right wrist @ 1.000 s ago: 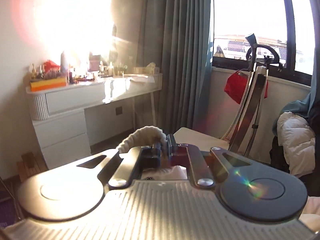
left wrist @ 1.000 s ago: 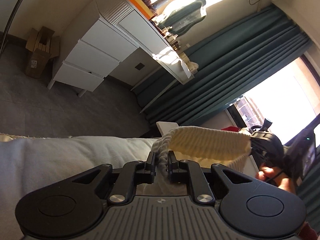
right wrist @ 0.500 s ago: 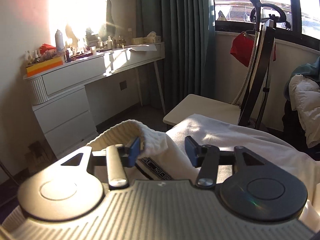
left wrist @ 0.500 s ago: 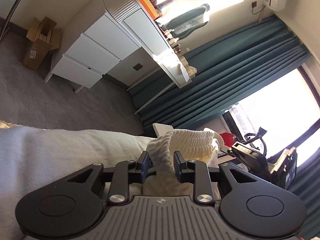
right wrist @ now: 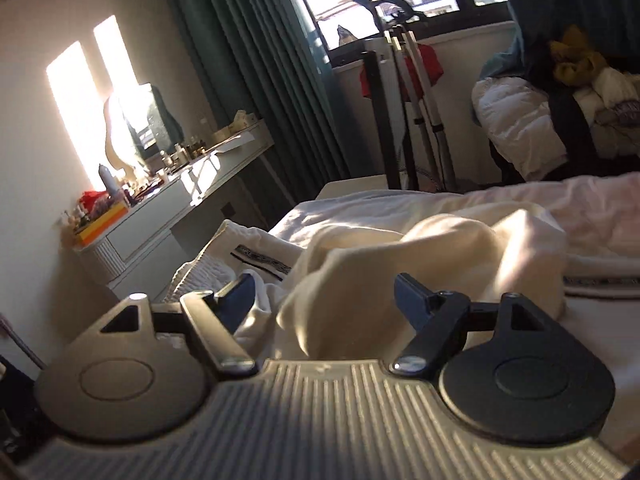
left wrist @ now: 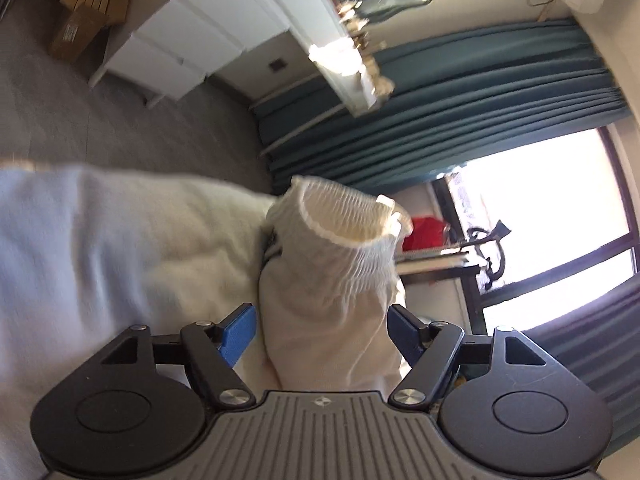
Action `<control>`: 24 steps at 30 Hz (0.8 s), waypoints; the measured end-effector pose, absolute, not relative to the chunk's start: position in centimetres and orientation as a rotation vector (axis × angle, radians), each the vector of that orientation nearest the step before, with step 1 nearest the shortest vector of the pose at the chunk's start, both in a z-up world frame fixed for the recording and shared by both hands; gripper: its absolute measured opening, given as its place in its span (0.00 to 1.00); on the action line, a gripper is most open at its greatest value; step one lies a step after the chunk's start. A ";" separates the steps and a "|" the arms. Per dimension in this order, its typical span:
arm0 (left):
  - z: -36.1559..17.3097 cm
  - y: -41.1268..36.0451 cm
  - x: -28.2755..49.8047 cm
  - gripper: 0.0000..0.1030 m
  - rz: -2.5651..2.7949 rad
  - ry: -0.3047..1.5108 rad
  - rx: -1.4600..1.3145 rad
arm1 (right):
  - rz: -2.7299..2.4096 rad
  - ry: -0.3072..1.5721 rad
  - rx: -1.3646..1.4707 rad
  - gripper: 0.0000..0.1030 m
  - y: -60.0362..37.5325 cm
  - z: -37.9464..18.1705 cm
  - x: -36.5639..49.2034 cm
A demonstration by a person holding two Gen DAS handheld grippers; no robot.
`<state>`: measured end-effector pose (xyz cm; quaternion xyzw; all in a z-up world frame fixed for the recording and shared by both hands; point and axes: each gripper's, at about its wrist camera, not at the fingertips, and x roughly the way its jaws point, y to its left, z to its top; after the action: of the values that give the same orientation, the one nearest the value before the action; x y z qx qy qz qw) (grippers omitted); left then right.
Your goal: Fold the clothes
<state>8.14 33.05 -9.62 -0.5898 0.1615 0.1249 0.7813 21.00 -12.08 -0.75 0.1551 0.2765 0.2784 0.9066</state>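
Note:
A cream sweatshirt [left wrist: 328, 320] with a ribbed hem [left wrist: 344, 216] lies bunched on the pale bed cover [left wrist: 80, 240]. Its hem stands up just beyond my left gripper [left wrist: 322, 332]. That gripper's jaws are opening; the cloth sits between the blue pads, which do not press on it. In the right wrist view the same sweatshirt [right wrist: 400, 256] lies in a soft fold, with a dark label strip [right wrist: 260, 260] showing. My right gripper [right wrist: 326, 298] hovers over that fold. Its jaws are also opening, wide apart, and grip nothing.
A white dresser [left wrist: 180, 40] with a cluttered top stands across the grey floor, a cardboard box [left wrist: 80, 20] beside it. Teal curtains [right wrist: 256, 80] flank the window. A standing steamer with a red cloth [right wrist: 400, 68] and a heap of clothes [right wrist: 540, 120] sit past the bed's far edge.
Both grippers were shut on the ribbed hem and have opened and let it go. The right gripper has swung sideways and rolled, now over the sweatshirt's body. The hem has slumped onto the bed.

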 end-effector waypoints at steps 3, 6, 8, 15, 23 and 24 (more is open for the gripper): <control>-9.7 32.4 9.0 0.68 0.293 0.349 -1.245 | 0.436 0.649 0.468 0.77 -20.4 -3.8 19.5; -9.7 31.9 10.4 0.68 0.279 0.356 -1.214 | 0.294 0.720 0.579 0.78 -27.2 -7.1 18.5; -10.0 31.9 10.9 0.65 0.298 0.382 -1.199 | 0.239 0.751 0.693 0.78 -30.7 -9.3 18.5; -10.7 32.7 11.9 0.55 0.300 0.374 -1.243 | 0.209 0.809 0.943 0.77 -34.1 -16.1 21.7; -10.6 33.7 13.1 0.33 0.295 0.350 -1.224 | 0.257 0.684 0.877 0.28 -31.9 -17.6 24.1; -10.5 33.9 13.2 0.25 0.286 0.343 -1.229 | 0.253 0.674 0.868 0.24 -31.8 -17.2 24.1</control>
<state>13.19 33.95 -10.52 -0.5715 0.1595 0.1329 0.7939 24.14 -31.84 -17.24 0.4114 0.3194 0.1199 0.8452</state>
